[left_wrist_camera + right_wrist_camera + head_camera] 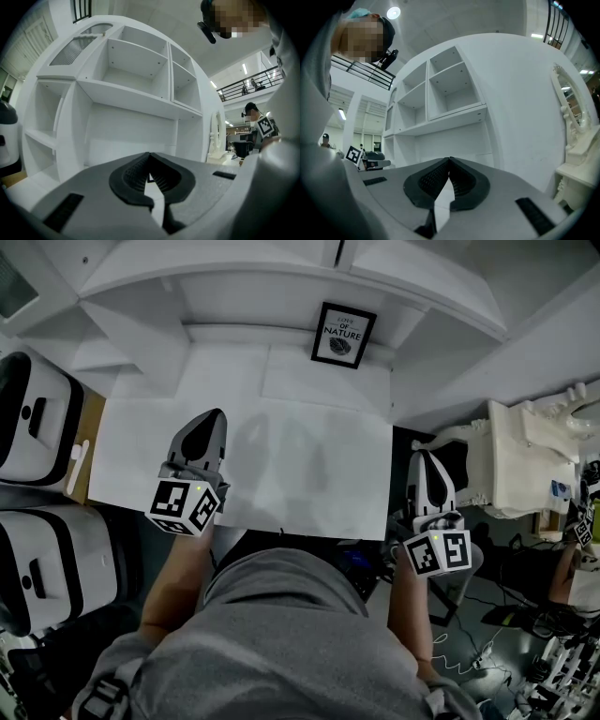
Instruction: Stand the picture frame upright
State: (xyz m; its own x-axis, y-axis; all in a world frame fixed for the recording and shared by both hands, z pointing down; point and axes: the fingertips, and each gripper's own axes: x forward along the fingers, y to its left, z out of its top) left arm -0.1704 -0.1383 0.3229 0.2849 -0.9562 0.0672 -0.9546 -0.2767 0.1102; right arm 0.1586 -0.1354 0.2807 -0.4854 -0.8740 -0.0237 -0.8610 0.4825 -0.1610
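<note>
Standing up: the picture frame [343, 335] is upright at the back of the bench [309, 474], right by the back wall and under the shelves.
Frame look: black edge, white inside, with the word NATURE and a dark shape below it.
Left gripper [214, 418]: it hangs over the left part of the bench and points toward the back.
Left fingers [131, 176]: pressed together, with nothing between them.
Right gripper [422, 457]: it hangs just past the right edge of the bench, over the dark floor.
Right fingers [429, 180]: pressed together too, and they hold nothing.
Frame and grippers: well apart; neither gripper touches the frame.
Marker cubes: one sits on the near end of each gripper, the left cube [185, 506] and the right cube [439, 552].
Shelves [136, 93]: white, with open boxes, rising above the bench.
Right side: a white dressing table [525, 460] with curly edges stands near the bench.
Person: a grey shirt [281, 643] fills the bottom of the head view.
</note>
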